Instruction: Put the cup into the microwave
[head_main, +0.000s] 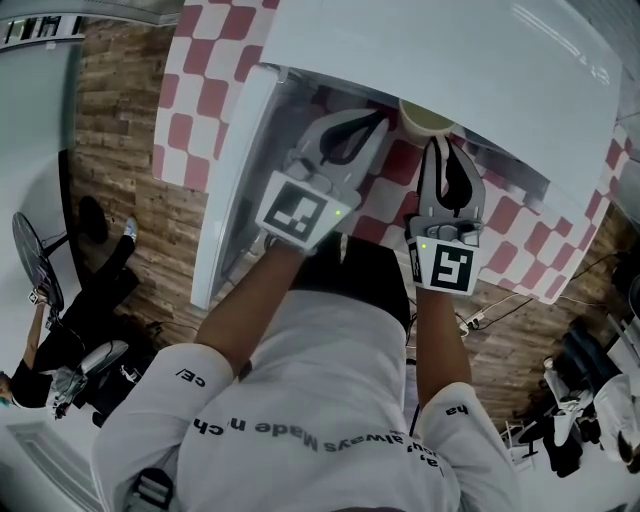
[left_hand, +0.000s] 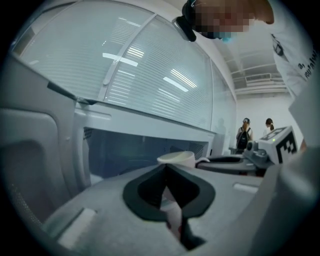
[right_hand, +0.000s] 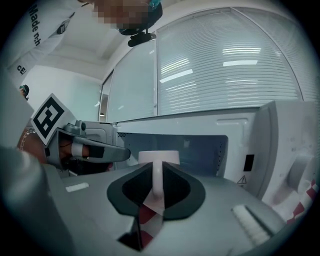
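A cream cup (head_main: 425, 118) hangs at the mouth of the white microwave (head_main: 450, 60), whose door (head_main: 235, 180) stands open to the left. My right gripper (head_main: 440, 142) is shut on the cup's handle. In the right gripper view the cup (right_hand: 158, 157) sits just past the right gripper (right_hand: 157, 167), in front of the dark cavity (right_hand: 200, 150). My left gripper (head_main: 378, 118) is shut on nothing, just left of the cup. In the left gripper view the left gripper (left_hand: 165, 167) points at the cavity (left_hand: 125, 150), with the cup (left_hand: 176, 159) to its right.
The microwave stands on a red and white checked cloth (head_main: 205, 95). The open door (left_hand: 35, 165) rises at the left. A person (head_main: 60, 330) stands on the wood floor at far left; two more people (left_hand: 245, 132) stand far off by the blinds.
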